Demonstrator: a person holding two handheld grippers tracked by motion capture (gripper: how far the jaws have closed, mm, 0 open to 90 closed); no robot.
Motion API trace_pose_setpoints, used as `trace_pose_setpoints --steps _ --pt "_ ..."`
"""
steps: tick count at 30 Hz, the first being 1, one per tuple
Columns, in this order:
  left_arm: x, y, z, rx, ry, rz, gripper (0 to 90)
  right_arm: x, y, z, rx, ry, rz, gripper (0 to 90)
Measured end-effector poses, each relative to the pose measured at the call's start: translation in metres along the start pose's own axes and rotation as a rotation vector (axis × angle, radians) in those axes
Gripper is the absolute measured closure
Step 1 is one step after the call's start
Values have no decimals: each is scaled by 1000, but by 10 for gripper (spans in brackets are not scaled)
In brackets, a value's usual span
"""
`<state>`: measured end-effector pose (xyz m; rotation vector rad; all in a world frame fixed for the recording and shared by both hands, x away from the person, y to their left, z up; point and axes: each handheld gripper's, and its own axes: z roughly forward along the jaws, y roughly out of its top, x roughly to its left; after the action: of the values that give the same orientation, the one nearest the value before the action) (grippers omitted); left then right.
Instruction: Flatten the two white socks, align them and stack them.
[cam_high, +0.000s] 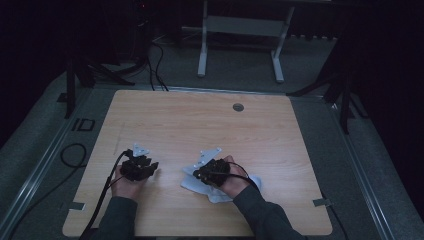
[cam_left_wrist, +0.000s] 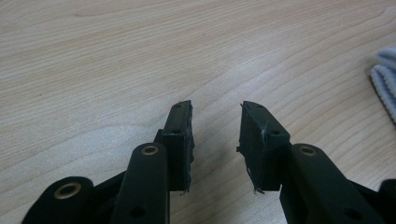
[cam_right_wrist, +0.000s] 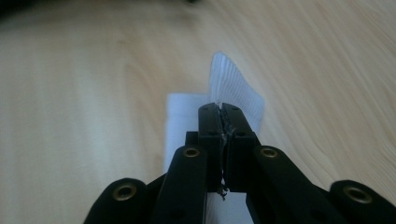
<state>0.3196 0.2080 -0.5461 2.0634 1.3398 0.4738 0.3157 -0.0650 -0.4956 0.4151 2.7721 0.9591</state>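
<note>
Our right gripper (cam_right_wrist: 219, 108) pinches the cloth (cam_right_wrist: 236, 88) corner; our left gripper (cam_left_wrist: 215, 109), jaws apart, waits left of the cloth.

One white cloth (cam_high: 216, 189) is lying on one wooden bench (cam_high: 200, 120). Two tools are showing, the left tool (cam_high: 150, 167) and the right tool (cam_high: 199, 175). Two hands are holding them.

A light wooden surface (cam_high: 200, 120) carries a white ribbed cloth (cam_high: 212, 192) near its near edge, right of centre; a round grommet (cam_high: 238, 107) sits far.
</note>
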Motion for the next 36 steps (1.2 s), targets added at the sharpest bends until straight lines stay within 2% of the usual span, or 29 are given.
trace_pose_setpoints --steps 4,9,10,12,14,16,19,26,32,36 --pt "0 0 -1 -1 1 1 645 6 -3 7 24 17 -29 875" --pt "0 0 0 1 0 0 645 5 -7 8 38 66 -24 870" --pt "0 0 0 1 1 1 645 2 -10 9 50 86 -8 771" --pt "0 0 0 1 1 1 644 -1 -12 5 35 84 15 712" --pt "0 0 0 0 0 -1 644 -3 -12 2 22 82 29 695" --pt "0 0 0 1 -1 -2 644 -9 -15 -10 -2 62 60 664" --pt "0 0 0 1 0 1 644 -16 -20 -21 -10 41 78 654" --pt "0 0 0 2 1 3 644 -29 -43 -44 5 -20 128 653" --pt "-1 0 0 1 0 -1 644 -39 -80 -64 49 -81 205 632" --pt "-1 0 1 2 1 1 644 -42 -101 -70 63 -101 269 561"
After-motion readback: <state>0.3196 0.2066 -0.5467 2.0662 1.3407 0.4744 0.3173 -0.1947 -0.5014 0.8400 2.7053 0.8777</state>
